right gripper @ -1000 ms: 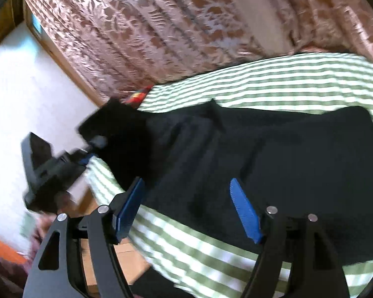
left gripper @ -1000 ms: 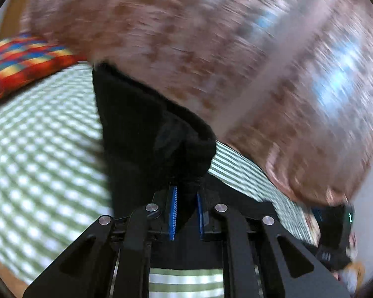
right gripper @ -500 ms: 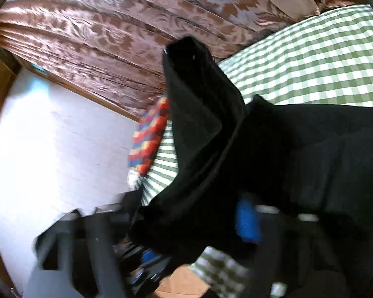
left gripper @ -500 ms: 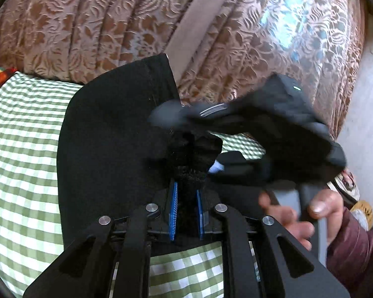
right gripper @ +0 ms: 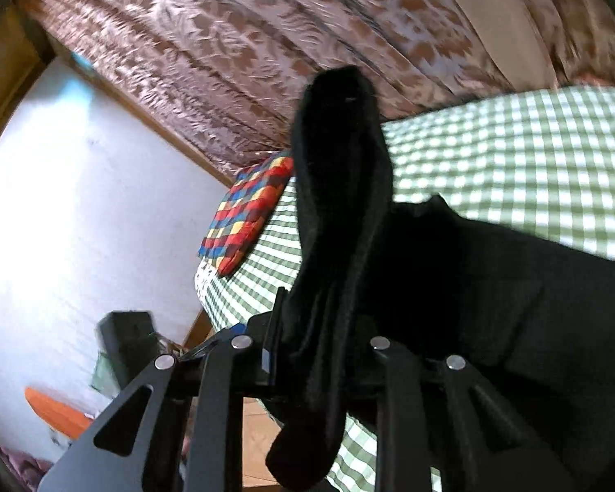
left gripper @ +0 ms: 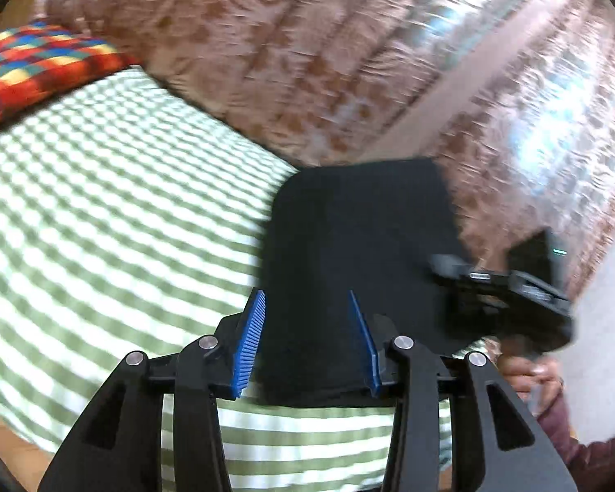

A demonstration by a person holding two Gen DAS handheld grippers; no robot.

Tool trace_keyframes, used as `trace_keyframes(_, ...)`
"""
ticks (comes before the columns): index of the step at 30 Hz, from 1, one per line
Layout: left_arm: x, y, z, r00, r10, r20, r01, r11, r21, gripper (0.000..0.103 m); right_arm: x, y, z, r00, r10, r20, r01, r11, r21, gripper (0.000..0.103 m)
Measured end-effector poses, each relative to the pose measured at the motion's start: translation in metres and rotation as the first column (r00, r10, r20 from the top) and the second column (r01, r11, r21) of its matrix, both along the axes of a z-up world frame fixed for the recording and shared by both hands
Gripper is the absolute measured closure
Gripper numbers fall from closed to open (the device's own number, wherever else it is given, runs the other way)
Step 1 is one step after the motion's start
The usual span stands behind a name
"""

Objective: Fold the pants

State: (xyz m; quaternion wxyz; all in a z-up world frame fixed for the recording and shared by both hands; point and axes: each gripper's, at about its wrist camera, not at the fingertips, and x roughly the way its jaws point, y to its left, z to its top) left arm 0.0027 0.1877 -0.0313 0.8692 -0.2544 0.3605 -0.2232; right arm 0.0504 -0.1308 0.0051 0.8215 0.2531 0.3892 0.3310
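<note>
Pants (left gripper: 361,254) are seen lying dark on the checked bed cover (left gripper: 115,221), and one fold seems already made, since the cloth in the left view lies as a compact flat shape. A further fold is judged to be under way: a bunch of the cloth (right gripper: 340,213) is lifted by the right gripper (right gripper: 315,352), whose jaws are closing on it. The left gripper (left gripper: 307,328) is opening, and nothing is pressed by its blue pads (left gripper: 250,340) (the cloth only lies beyond them). What is left is judged to be laying the lifted part down and smoothing it. Layers cannot be counted in the black cloth. Right pads are hidden by cloth, and the left view is blurred. A colourful cushion (right gripper: 246,217) is seen at the bed's end.
</note>
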Motion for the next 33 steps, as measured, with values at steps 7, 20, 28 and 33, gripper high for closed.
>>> trace_keyframes(7, 0.017, -0.029, -0.011, 0.998, -0.052, -0.033, 0.053, 0.998, 0.026, 0.063, -0.033, -0.056, 0.03, 0.997, -0.045, 0.064, 0.047, 0.999, -0.023, 0.083)
trace_keyframes(20, 0.022, -0.159, -0.036, 0.909, -0.4, -0.113, 0.411, 0.907, 0.095, 0.063, -0.077, -0.182, -0.079, 0.953, -0.257, -0.162, 0.229, 0.958, -0.173, 0.083)
trace_keyframes(28, 0.017, -0.168, -0.034, 0.901, -0.415, -0.123, 0.431, 0.888, 0.162, 0.063, -0.067, -0.212, -0.096, 0.946, -0.269, -0.179, 0.281, 0.958, 0.049, 0.037)
trace_keyframes(33, 0.017, -0.169, -0.035, 0.906, -0.407, -0.118, 0.423, 0.889, 0.179, 0.063, -0.032, -0.225, -0.102, 0.924, -0.32, -0.209, 0.349, 0.929, 0.119, 0.036)
